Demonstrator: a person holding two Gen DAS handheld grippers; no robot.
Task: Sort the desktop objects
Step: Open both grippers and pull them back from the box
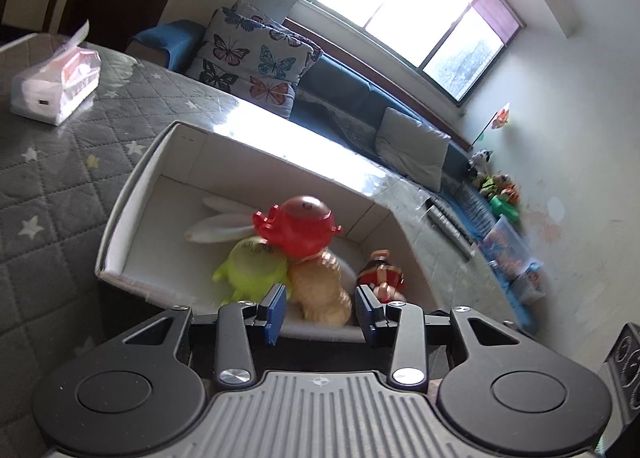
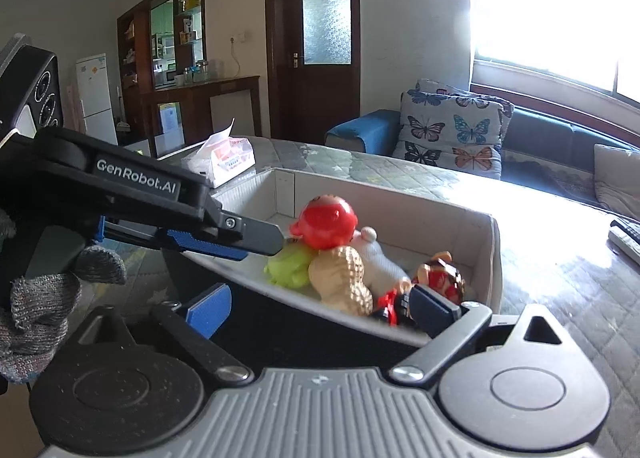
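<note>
A: Where are the grippers?

B: The left gripper (image 1: 320, 308) hangs spread and empty just above the near rim of the white box (image 1: 132, 194), nothing between its blue pads (image 1: 274, 312). The right gripper (image 2: 320, 308) is also spread wide, straddling the box's near wall, gripping nothing.

A: And the toys?

B: All inside, piled at the near end: red toy (image 1: 298, 226) on top, green toy (image 1: 250, 270), peanut toy (image 1: 320, 286), a white plush (image 1: 220, 222) beneath, a small figure (image 1: 380, 272) beside them. The far half lies bare.

A: Anything obscured?

B: The figure is blurred; a gloved hand (image 2: 36, 298) holds the left tool. A tissue pack (image 1: 56, 86) sits well apart.
</note>
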